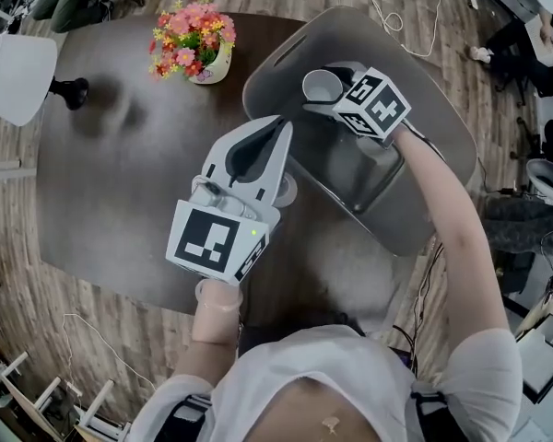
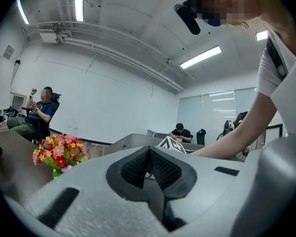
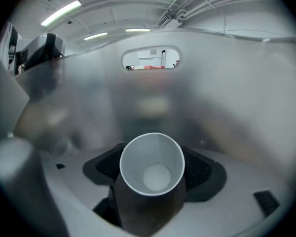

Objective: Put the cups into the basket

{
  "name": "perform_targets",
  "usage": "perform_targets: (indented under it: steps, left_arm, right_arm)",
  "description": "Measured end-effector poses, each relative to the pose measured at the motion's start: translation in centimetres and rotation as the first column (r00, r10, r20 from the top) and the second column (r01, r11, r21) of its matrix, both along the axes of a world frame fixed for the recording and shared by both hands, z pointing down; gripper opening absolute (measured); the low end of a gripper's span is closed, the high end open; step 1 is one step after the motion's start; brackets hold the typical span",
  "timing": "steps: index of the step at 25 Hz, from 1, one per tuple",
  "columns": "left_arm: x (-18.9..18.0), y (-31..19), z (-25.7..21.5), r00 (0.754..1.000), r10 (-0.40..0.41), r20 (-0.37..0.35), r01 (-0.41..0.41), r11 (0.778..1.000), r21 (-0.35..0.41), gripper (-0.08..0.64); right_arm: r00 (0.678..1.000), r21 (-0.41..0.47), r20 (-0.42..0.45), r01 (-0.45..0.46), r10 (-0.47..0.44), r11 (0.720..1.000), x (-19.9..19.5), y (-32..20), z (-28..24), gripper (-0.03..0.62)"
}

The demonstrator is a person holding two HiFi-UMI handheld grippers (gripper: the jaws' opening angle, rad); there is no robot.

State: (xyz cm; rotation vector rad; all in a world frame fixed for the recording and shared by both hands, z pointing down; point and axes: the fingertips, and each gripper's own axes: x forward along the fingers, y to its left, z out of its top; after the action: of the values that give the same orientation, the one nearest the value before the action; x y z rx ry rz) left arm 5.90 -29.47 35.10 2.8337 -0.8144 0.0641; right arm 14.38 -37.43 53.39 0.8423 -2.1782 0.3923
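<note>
While setting down, as in the head view, keep the cup [image 1: 321,85] mouth-up in the right gripper [image 1: 337,90], clamped inside the basket [image 1: 442,109], and release only when low over the floor. Mind the left gripper [image 1: 278,136] just beside the near rim. Flowers [image 1: 192,35] on the table [image 1: 120,155], well apart.

Right gripper view: jaws tight on the cup's dark body, basket wall close ahead, so steer off it.

Left gripper view: jaws closed together, nothing between, pointing over the rim.

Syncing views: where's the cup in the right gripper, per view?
Head view: cup upper centre, over the basket.
Left gripper view: not in it; basket rim at centre.
Right gripper view: low centre, between the jaws; basket wall behind.
Shared landmark: the basket.
</note>
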Motion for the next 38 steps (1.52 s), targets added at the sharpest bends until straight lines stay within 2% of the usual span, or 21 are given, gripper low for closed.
perform_targets:
  steps: [3, 10, 21, 27, 38]
  left_arm:
    - [-0.2, -0.1, 0.2, 1.000, -0.007, -0.003, 0.007, 1.000, -0.005, 0.011]
    - [-0.1, -0.3, 0.4, 1.000, -0.001, -0.008, 0.001, 1.000, -0.014, 0.011]
    - [-0.1, 0.0, 0.4, 1.000, 0.004, -0.015, -0.004, 1.000, -0.020, 0.011]
    - [-0.3, 0.4, 0.3, 1.000, 0.005, -0.022, -0.006, 0.999, -0.031, 0.011]
    - [-0.8, 1.3, 0.4, 1.000, 0.012, -0.014, -0.013, 0.999, -0.044, 0.011]
  right_arm:
    - [1.000, -0.001, -0.003, -0.008, 0.008, 1.000, 0.3, -0.4, 0.9, 0.373]
    - [0.992, -0.024, 0.088, -0.092, 0.093, 0.995, 1.0, -1.6, 1.0, 0.374]
    - [0.997, -0.025, 0.019, -0.080, 0.081, 0.996, 1.5, -1.3, 1.4, 0.376]
    - [0.995, 0.020, 0.000, -0.096, 0.096, 0.995, 1.4, -1.9, 0.4, 0.376]
    - [0.990, 0.061, 0.007, -0.139, 0.139, 0.988, 1.7, -1.7, -2.5, 0.376]
